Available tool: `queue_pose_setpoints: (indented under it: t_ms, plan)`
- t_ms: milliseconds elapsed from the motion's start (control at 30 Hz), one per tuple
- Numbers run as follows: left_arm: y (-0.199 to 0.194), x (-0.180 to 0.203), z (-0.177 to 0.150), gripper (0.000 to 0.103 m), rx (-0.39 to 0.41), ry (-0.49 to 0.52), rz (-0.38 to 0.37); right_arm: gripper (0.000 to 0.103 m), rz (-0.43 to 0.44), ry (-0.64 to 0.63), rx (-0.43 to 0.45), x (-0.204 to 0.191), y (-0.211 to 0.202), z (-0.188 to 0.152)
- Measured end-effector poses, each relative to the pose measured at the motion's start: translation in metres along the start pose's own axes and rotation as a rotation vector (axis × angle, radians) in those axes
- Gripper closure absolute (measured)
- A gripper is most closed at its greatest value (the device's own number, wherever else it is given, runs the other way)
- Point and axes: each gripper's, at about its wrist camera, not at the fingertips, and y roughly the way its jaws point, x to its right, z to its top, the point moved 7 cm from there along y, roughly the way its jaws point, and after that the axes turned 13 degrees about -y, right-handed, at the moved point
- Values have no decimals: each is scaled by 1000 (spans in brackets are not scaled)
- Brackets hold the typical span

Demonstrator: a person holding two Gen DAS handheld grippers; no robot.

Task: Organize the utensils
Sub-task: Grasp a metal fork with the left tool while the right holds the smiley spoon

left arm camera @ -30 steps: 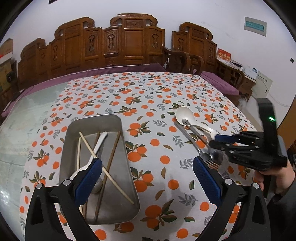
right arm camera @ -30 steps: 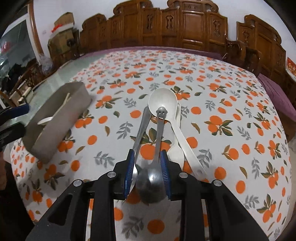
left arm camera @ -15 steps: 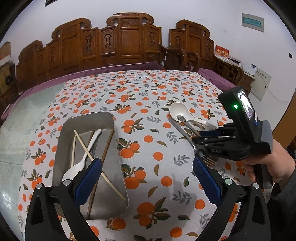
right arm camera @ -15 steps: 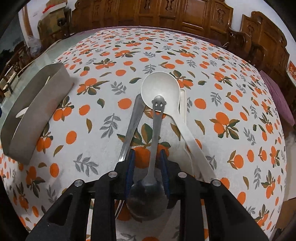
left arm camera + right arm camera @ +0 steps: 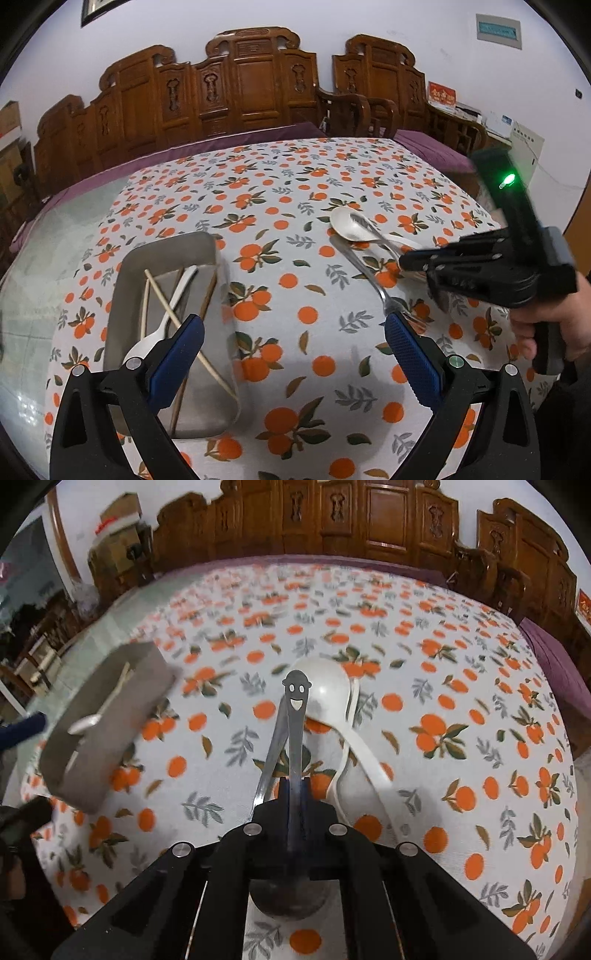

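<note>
My right gripper (image 5: 294, 792) is shut on a metal spoon (image 5: 295, 716) with a smiling-face handle end, lifted a little off the cloth. It also shows in the left wrist view (image 5: 410, 262) at the right. Under it lie a white plastic spoon (image 5: 332, 698) and a metal fork (image 5: 369, 273). A metal tray (image 5: 125, 291) at the left holds chopsticks (image 5: 162, 302) and a white spoon (image 5: 173, 295). My left gripper (image 5: 293, 343) is open and empty, above the cloth between tray and fork.
The table carries an orange-print cloth (image 5: 280, 206) with bare glass (image 5: 48, 240) at the left. Carved wooden chairs (image 5: 251, 81) line the far side. The table's right edge (image 5: 476, 199) is close to the right gripper.
My right gripper closed fully on the metal spoon and raised it, handle pointing forward. The left gripper drew back and up a little, staying open.
</note>
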Motion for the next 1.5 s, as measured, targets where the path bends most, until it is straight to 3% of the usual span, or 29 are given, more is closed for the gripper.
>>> queue_pose_setpoints:
  t_ms: [433,767,867,1000,1267,1500]
  plan:
    - [68,56,0,9,-119,13,-30,96,-64,74,11,63,-15,-29]
    - [124,78,-6,38,-234,-7,-17,96,-67,85,-32,80,-1,-45]
    - [132,79,-6,50,-254,-20,-10,96,-63,83,-27,78,-1,-44]
    - [133,79,-6,58,-250,-2,21,96,-63,80,-26,76,-1,-42]
    - [127,59,-6,96,-260,-4,49,96,-61,64,-17,69,-3,-37]
    - [119,40,-9,97,-263,-5,59,96,-52,34,-2,56,-7,-30]
